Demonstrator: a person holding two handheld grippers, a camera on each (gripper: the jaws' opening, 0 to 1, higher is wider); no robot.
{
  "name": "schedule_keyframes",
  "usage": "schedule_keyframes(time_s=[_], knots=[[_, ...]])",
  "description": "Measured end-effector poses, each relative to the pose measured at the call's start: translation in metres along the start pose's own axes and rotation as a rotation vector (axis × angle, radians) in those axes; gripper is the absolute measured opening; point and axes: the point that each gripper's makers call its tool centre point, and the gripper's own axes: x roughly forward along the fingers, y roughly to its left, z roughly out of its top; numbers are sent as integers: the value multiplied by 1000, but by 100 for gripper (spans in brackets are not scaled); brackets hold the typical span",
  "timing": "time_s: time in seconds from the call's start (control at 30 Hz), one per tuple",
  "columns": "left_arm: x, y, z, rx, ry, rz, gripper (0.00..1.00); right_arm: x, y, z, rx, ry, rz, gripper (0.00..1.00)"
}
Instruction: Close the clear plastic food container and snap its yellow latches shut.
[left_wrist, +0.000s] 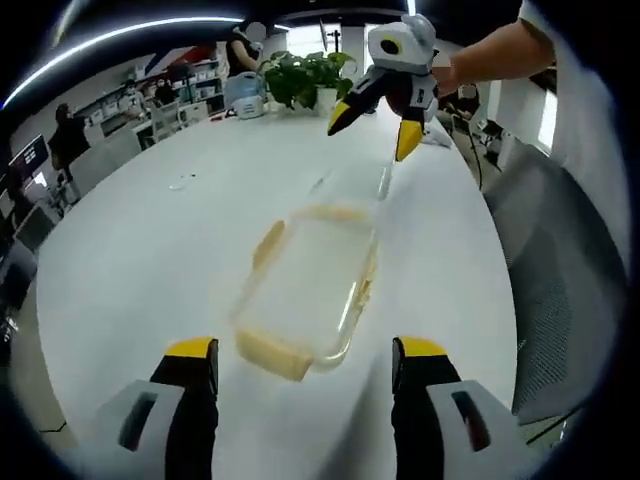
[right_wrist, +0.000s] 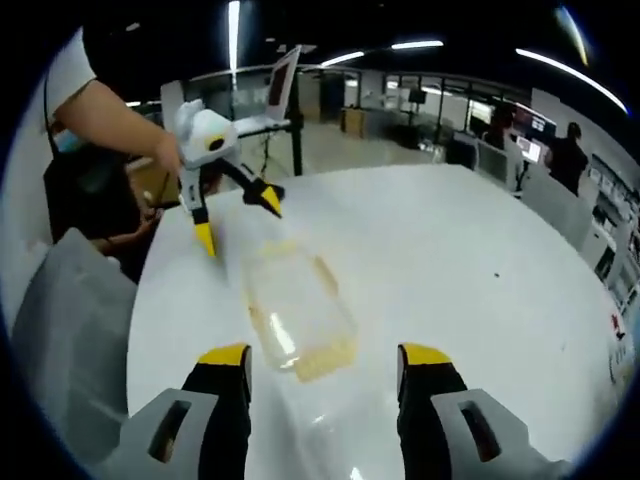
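Item: clear plastic food container (left_wrist: 305, 285), yellow latches (left_wrist: 272, 355) at its edges, lying on the white surface (left_wrist: 150, 260), held by neither tongs. My left tongs (left_wrist: 305, 365): jaws wide, empty, just short of the container's near end. My right tongs (right_wrist: 322, 370): jaws wide, empty, near the container's opposite end, raised above the surface in the left gripper view. Potted plant (left_wrist: 305, 75): beyond the container, at the surface's far edge.

No legible text, label, brand, number or sign appears in either view. The clear plastic food container with yellow latches (left_wrist: 305, 290) on the white counter (left_wrist: 150, 260) carries no readable marking; distant screens are too blurred.
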Motion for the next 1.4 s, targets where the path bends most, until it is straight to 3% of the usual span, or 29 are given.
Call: schedule_keyframes(time_s=[0.23,0.33,0.5,0.97,1.13,1.4], knots=[[3,4,-2,53,34,-27,71,10,3,-2,-27,26,51,59],[4,1,-5,112,57,-54,70,14,7,-7,-77,60,72,59],[8,0,-8,131,71,-82,70,21,11,-8,-124,83,99,58],[21,4,-16,290,159,-136,69,44,11,-22,-265,204,170,58],[24,6,-20,306,177,-147,69,51,11,-33,-337,264,194,59],[29,8,-24,320,198,-159,69,63,8,-39,-326,306,207,61]])
